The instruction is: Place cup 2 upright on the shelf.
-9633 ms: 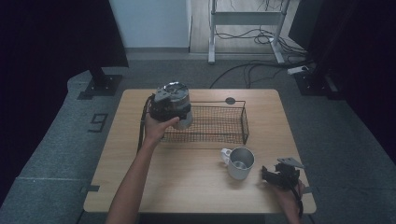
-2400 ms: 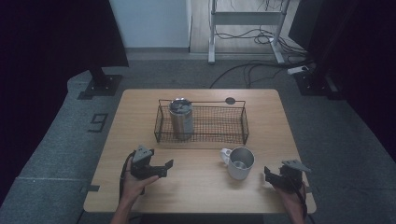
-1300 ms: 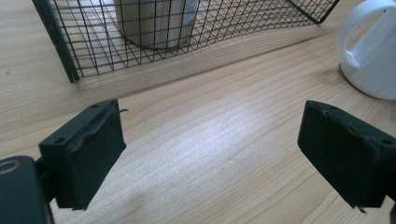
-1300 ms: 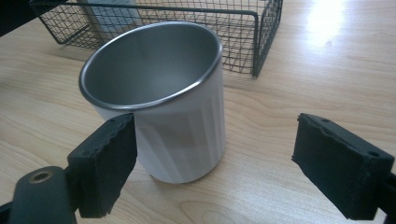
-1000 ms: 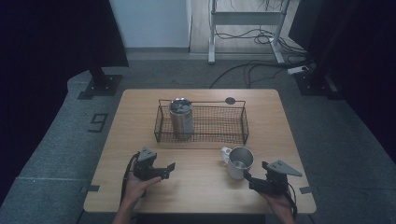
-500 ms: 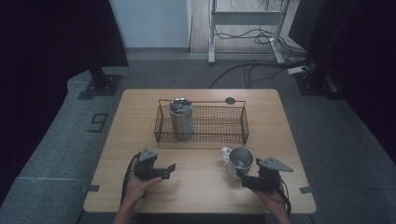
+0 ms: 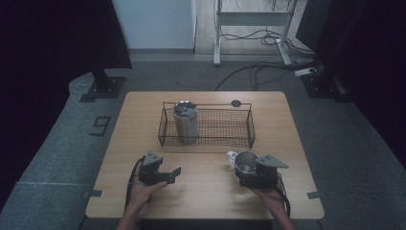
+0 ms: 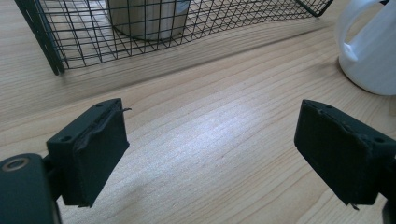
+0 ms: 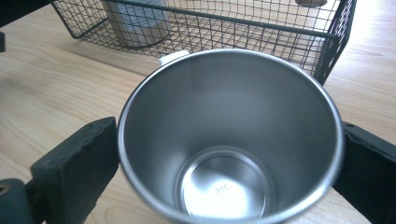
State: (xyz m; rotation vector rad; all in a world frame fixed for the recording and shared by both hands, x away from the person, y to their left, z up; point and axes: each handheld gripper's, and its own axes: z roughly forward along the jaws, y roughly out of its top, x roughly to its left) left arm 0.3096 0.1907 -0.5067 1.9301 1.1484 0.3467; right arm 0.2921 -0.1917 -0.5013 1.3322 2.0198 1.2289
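Observation:
A steel mug with a white outside and handle stands on the wooden table, in front of a black wire basket. My right gripper has just been opening its jaws. They now stand wide on either side of the mug, close to its rim, and the right gripper is open. My left gripper rests at the front left. Its jaws have just been closing a little. The left gripper is still open over bare wood with nothing between its jaws. The mug is to its right.
A metal tumbler stands upright in the left end of the basket, the tumbler seen through the mesh. A small dark disc lies behind the basket. The basket's right part holds nothing.
My right gripper has moved left and forward up to the mug, and its jaws have spread around it. The left hand has stayed in place.

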